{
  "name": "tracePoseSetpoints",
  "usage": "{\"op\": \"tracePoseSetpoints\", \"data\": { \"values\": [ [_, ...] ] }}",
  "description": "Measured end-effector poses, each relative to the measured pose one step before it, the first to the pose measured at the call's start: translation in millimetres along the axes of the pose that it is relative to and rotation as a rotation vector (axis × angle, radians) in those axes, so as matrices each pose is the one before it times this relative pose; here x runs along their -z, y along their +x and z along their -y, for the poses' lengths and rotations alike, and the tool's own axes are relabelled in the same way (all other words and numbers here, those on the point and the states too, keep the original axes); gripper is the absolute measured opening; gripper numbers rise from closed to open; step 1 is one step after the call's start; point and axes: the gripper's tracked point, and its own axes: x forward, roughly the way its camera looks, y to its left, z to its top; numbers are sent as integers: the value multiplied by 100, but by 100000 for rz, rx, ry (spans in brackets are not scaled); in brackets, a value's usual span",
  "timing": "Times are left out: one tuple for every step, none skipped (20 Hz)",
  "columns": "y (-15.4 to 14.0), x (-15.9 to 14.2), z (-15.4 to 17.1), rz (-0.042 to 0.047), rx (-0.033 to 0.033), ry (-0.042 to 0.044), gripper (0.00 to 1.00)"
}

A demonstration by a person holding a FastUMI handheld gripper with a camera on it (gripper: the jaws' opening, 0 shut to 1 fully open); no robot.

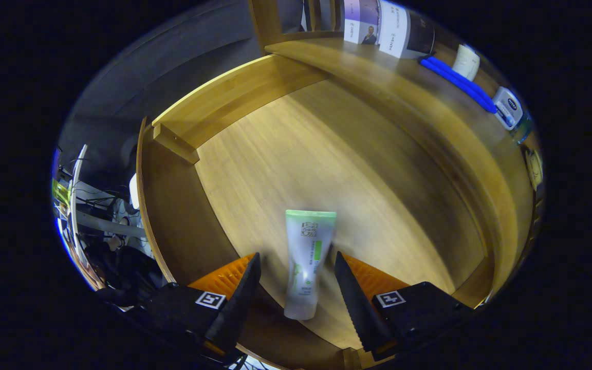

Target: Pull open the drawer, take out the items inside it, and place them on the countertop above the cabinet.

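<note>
You have one tube [308, 262] in the open drawer [255, 169], and it is the only item lying on the drawer floor. It is white with a green end, and it lies lengthwise between your two fingers [296, 288], its green end pointing ahead of them and its other end back toward you. The fingers stand apart, one on each side of the tube, with a gap showing between each one and the tube, so nothing is gripped. Ahead of the tube the wooden floor of the drawer runs bare up to the far wall, and there is free floor to either side of the fingers too. A wall of the drawer rises to the left of the left finger, and a small wooden block [175, 144] sits at the far left corner. Beyond the drawer, up and to the right, the worktop [378, 72] carries one blue item [458, 82], one white roll [466, 61], one small white and dark blue container [508, 106] and some printed boxes [386, 25].
</note>
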Motion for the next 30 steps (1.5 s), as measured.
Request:
{"op": "tracePoseSetpoints", "data": {
  "values": [
    [430,278,-261,-1521,-2058,526,70],
    [170,39,-70,-1030,-1980,1226,74],
    [338,270,-404,-2155,-3262,1140,78],
    [59,325,-149,-2740,-2666,1760,82],
    [167,37,444,-905,-1157,2092,87],
    [389,-23,1636,638,6092,-482,77],
    [338,925,967,-3950,2266,-509,68],
    [511,9,-68,-754,482,747,59],
    [536,-45,-239,2470,80,-3348,50],
    [-533,-774,204,4759,1962,-3368,40],
    [-164,130,200,831,3163,-2191,31],
    [-173,107,-65,553,2119,-1303,31],
    [-137,-308,-30,1921,2198,-1660,31],
    [-376,-714,194,4208,1615,-1226,31],
    [-907,-744,-49,3931,-704,1566,31],
    [-903,-856,-145,4417,-1251,2063,31],
    [-815,-776,23,2878,-794,672,31],
    [-754,-589,86,2643,473,658,31],
    [-579,-723,-60,3337,1033,189,31],
    [-712,-696,20,2176,94,163,31],
    [-918,-818,-60,3640,-385,1118,31],
    [-1140,-635,-10,3447,-495,1078,31],
    [-858,-1234,291,2930,-208,441,31],
    [-896,-1050,417,3574,675,632,31],
    [-755,-938,476,2343,663,506,30],
    [-532,-1256,708,3543,1423,1645,30],
    [-513,-1296,910,3491,1776,2599,31],
    [-257,-1447,1024,3806,2812,3422,30],
    [-39,-1247,1331,2947,4510,4184,31],
    [27,-1007,1300,1110,3834,2654,30]
  ]
}}
